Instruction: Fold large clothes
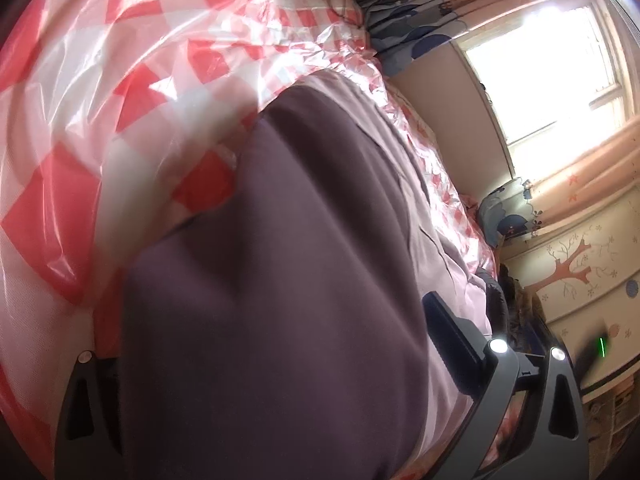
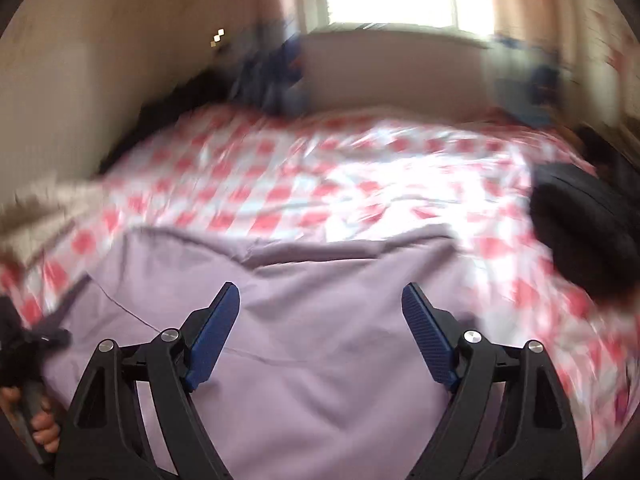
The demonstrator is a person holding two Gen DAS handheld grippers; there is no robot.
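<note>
Garment: mauve cloth (image 1: 280,280) flat on checked bedcover (image 1: 120,100).
Left view: left gripper (image 1: 276,364) spread wide, cloth bulging between its jaws, not pinched.
Right view: right gripper (image 2: 320,320) spread, empty, above garment (image 2: 320,360).
Risk: closing on a bulge grabs several layers, skewing the fold.

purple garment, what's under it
The purple garment lies on a red-and-white checked sheet, which shows around its edges. What the sheet itself covers cannot be seen.
</note>
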